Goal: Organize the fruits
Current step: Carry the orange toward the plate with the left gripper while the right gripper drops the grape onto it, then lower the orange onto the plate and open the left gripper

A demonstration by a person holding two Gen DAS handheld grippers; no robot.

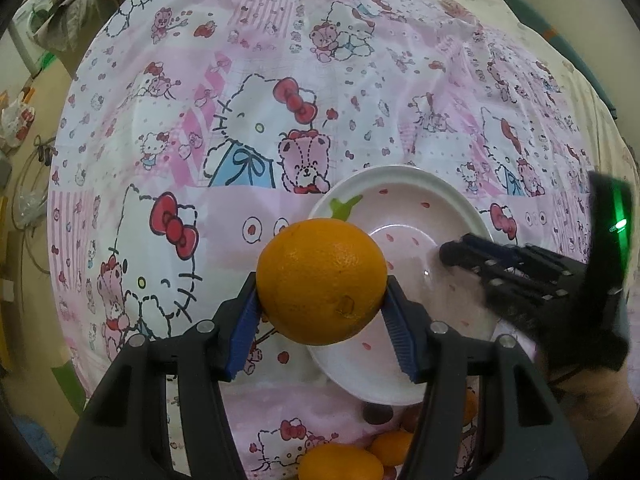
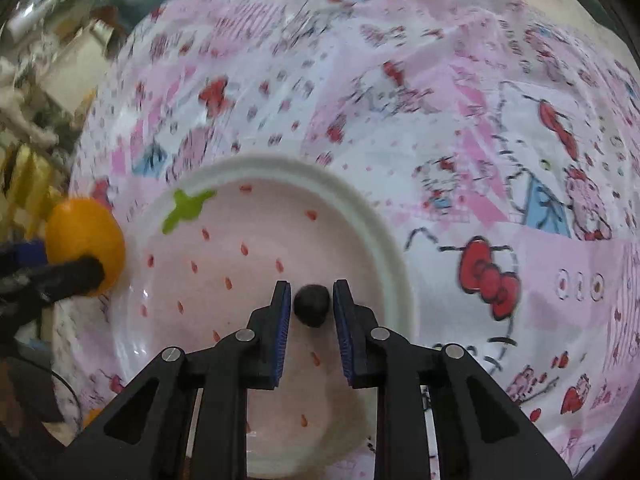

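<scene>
left gripper point(image 1: 322, 300) clamping orange point(image 1: 321, 280), right gripper point(image 2: 308, 300) over plate point(image 2: 360, 200)

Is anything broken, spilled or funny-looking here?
Nothing looks spilled or broken. The round orange fruit in the left gripper has a small scar on its peel. The pink strawberry-patterned plate sits flat on the cartoon-cat tablecloth, with a small dark round fruit between the right gripper jaws.

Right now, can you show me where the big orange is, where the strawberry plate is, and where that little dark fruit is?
orange point(image 1: 322, 280), left wrist view, middle of its peel.
strawberry plate point(image 2: 256, 170), right wrist view, far white rim.
little dark fruit point(image 2: 312, 305), right wrist view, its centre, between the right gripper's blue pads.
</scene>
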